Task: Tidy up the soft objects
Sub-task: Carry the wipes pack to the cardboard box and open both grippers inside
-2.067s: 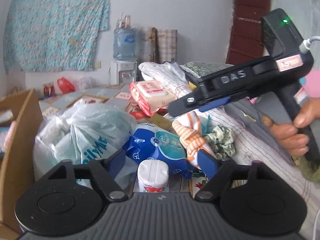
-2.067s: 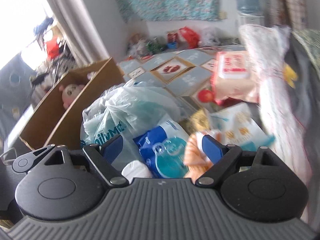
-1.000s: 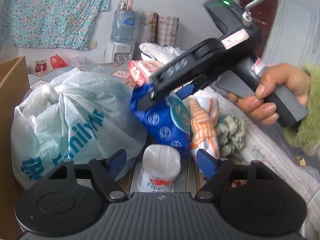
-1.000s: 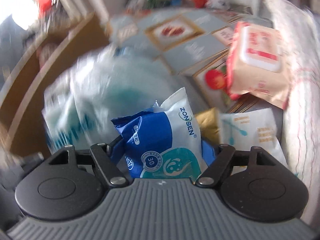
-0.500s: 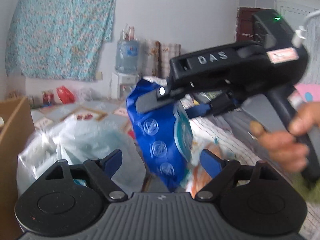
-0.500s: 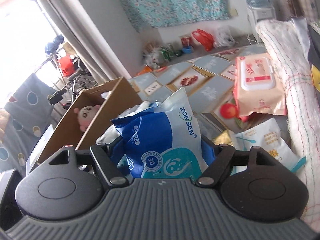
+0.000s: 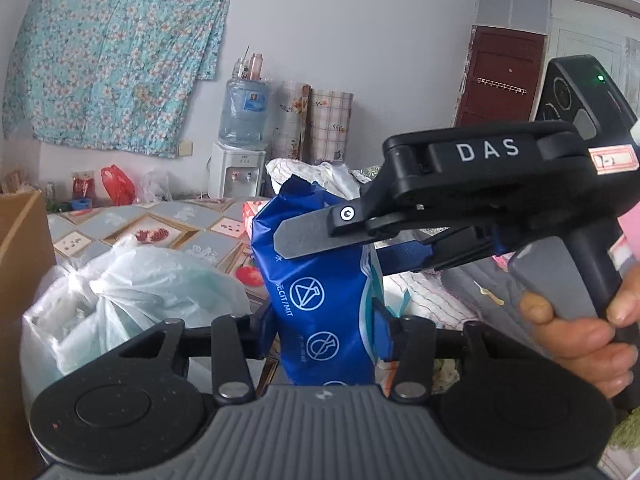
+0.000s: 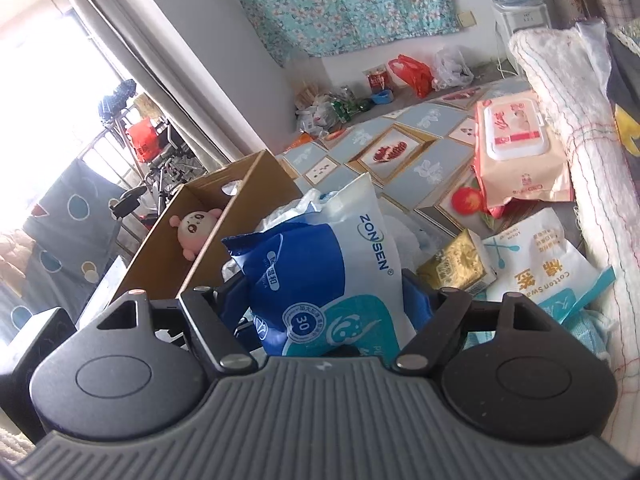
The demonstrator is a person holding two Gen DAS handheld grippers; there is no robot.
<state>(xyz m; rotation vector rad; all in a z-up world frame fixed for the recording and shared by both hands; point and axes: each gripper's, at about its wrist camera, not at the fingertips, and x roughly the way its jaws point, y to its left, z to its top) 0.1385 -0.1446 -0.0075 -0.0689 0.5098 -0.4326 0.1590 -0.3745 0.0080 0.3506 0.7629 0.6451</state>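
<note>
Right gripper (image 8: 320, 304) clamped on blue pack (image 8: 320, 276), aloft beside cardboard box (image 8: 224, 216). Left gripper (image 7: 320, 320) closing round the pack's lower end, pads apparently touching it.

A blue-and-white pack with teal print (image 8: 320, 276) is shown. The wall cloth (image 7: 112, 56) is patterned in teal florals. The wipes packet (image 8: 516, 148) is coloured peach and red, the box (image 8: 240, 216) brown, the plush toy (image 8: 192, 228) pink.
</note>
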